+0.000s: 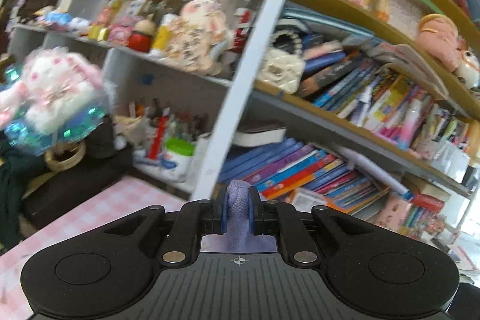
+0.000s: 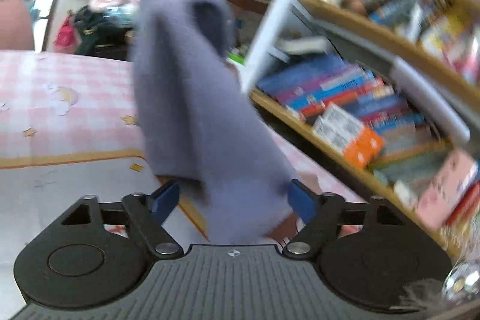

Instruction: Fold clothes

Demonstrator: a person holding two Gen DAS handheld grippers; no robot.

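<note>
Item: lilac garment [image 2: 192, 98], lifted above the pink-checked table [image 2: 60, 98]. Left gripper [image 1: 235, 210]: jaws clamped on a bunched edge. Right gripper [image 2: 232, 200]: jaws apart, cloth hanging between (unpinched). Step: raising for spreading; a second corner is judged needed next.

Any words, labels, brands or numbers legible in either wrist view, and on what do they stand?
None can be read.
Book spines on the shelves: print there, too small and blurred.
White and orange box: grey print, smeared by motion.
Purple garment: no label showing.
Pink checked cloth: stars and moon only, no words.
</note>
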